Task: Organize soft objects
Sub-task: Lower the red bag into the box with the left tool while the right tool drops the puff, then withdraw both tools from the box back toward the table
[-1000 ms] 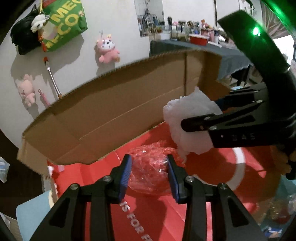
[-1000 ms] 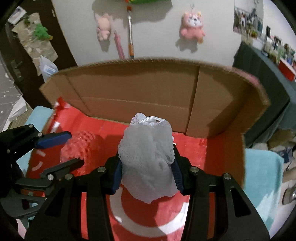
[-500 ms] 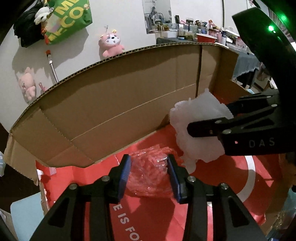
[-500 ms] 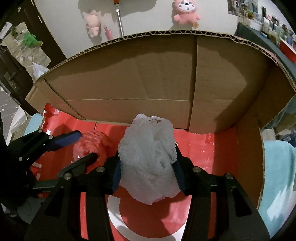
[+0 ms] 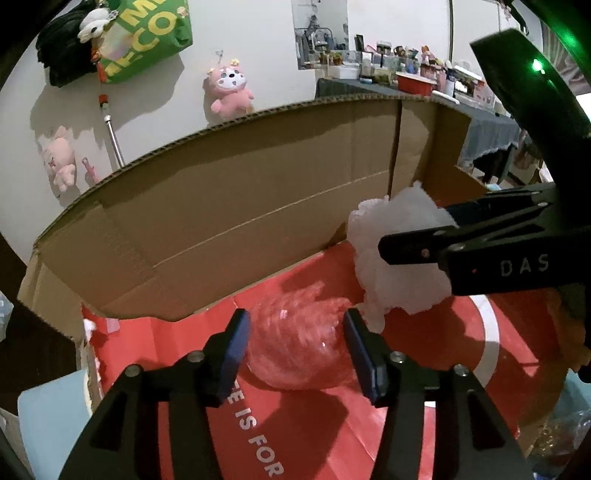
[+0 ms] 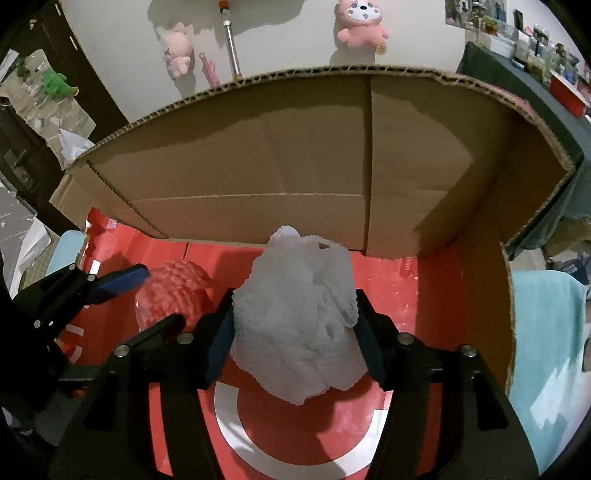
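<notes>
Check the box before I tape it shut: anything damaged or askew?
Nothing looks damaged. The red mesh puff and white mesh puff sit inside the brown cardboard box, each between just-opening jaws of the left gripper and right gripper.

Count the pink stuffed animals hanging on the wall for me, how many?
2. One bright pink plush toy hangs above the cardboard box; a paler pink plush hangs left of it, beside a metal pole. More may hide behind the box flap.

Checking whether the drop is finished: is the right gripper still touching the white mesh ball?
Cannot tell. In the right wrist view the white mesh ball fills the gap between the right gripper pads, whose jaws have just been opening; no clear gap or press shows.
</notes>
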### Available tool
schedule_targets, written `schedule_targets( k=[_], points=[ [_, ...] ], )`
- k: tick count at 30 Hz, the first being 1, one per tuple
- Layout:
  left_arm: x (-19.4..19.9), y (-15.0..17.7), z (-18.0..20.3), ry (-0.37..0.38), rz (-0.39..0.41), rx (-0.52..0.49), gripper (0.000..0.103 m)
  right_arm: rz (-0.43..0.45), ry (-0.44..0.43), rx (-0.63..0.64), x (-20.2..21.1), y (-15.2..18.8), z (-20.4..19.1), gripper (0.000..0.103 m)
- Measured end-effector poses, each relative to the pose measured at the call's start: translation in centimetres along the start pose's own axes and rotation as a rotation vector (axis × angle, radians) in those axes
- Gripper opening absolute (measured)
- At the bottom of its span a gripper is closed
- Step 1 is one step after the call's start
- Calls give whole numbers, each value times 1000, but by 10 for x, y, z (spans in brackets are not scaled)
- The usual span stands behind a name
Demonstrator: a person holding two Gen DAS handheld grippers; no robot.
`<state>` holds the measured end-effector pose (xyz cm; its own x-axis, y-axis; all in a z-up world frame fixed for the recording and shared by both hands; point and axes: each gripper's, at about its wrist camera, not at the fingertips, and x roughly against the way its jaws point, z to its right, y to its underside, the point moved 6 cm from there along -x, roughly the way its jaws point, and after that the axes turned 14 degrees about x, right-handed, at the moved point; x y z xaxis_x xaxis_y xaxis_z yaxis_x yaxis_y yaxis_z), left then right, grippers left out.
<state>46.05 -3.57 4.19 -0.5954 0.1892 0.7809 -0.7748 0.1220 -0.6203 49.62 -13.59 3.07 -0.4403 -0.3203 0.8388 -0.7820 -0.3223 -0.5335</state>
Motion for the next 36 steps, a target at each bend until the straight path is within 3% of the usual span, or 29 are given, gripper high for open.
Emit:
schedule_targets(
  k=[4,10,20,22,30,36],
  points=[
    [14,-2,-2,5,24,22,69,21,6,-5,9,-2,0,69],
    [54,-4,-2,25,82,56,80,48,40,10,32,-2,-8,71],
    [166,2,2,71,258,135,102,190,120,86,138,11,-44,86],
    [193,8,5,82,295,148,103,225,124,89,159,17,-51,93],
    [290,55,14,86,433,167,103,377,151,123,255,64,-88,94],
    [337,107,21,87,520,171,103,487,191,169,311,116,-116,99]
  ],
)
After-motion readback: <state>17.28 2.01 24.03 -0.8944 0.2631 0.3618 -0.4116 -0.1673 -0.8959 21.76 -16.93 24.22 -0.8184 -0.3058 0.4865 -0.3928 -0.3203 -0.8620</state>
